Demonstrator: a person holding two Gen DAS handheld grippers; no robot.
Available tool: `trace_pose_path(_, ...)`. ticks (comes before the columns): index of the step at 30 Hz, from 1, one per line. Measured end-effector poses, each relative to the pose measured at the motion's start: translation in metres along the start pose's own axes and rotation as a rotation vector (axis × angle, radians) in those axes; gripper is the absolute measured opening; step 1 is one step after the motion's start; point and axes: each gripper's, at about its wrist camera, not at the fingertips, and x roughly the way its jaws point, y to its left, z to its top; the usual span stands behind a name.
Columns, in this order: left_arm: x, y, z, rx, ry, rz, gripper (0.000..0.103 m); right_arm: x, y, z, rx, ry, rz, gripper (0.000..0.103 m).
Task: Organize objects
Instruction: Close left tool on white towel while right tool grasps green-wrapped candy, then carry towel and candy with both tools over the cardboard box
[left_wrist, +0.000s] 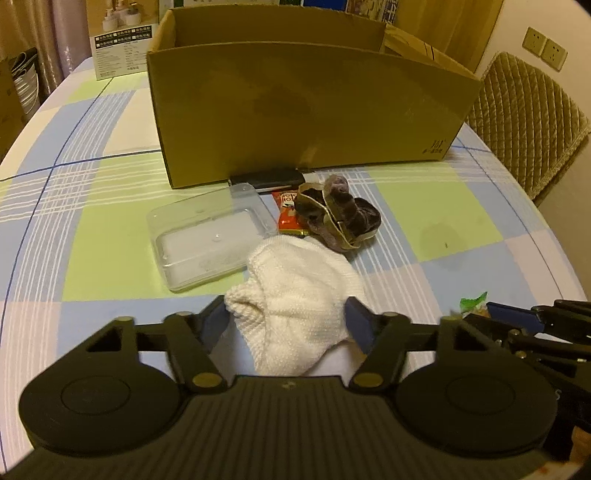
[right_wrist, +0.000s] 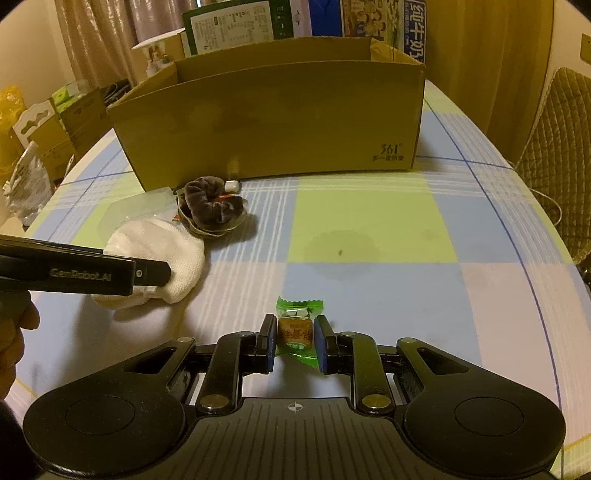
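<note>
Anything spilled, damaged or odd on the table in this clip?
One thing: a faint darker stain with a small dark speck on the tablecloth, on the green square right of the white cloth. It may be damp or an old mark; I cannot tell which. The cardboard box stands upright and looks intact.

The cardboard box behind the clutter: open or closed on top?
Open. The cardboard box has no flaps across its top; both wrist views show its far inner wall above the front rim. Its contents are hidden.

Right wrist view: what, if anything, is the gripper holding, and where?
The right gripper brackets a green-wrapped candy at its sides; whether the pads actually grip cannot be told.
</note>
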Motion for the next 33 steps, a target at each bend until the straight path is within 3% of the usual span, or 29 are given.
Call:
trace_pose_path(2,-0.002,-0.001,-0.001,-0.006,0.001,-0.007,0.039,-0.001,0.000,0.000,0.001,0.000,0.002,0.018)
trace_pose_path(5,-0.007,-0.007,-0.003,0.005,0.005,-0.004,0.030,-0.004,-0.001,0.000,0.002,-0.004,0.006,0.018)
trace_pose_path(33,-0.133,-0.034,-0.036,-0.011,-0.105,0.057,0.029,-0.096,0.004,0.008,-0.026,-0.125,0.036,0.018)
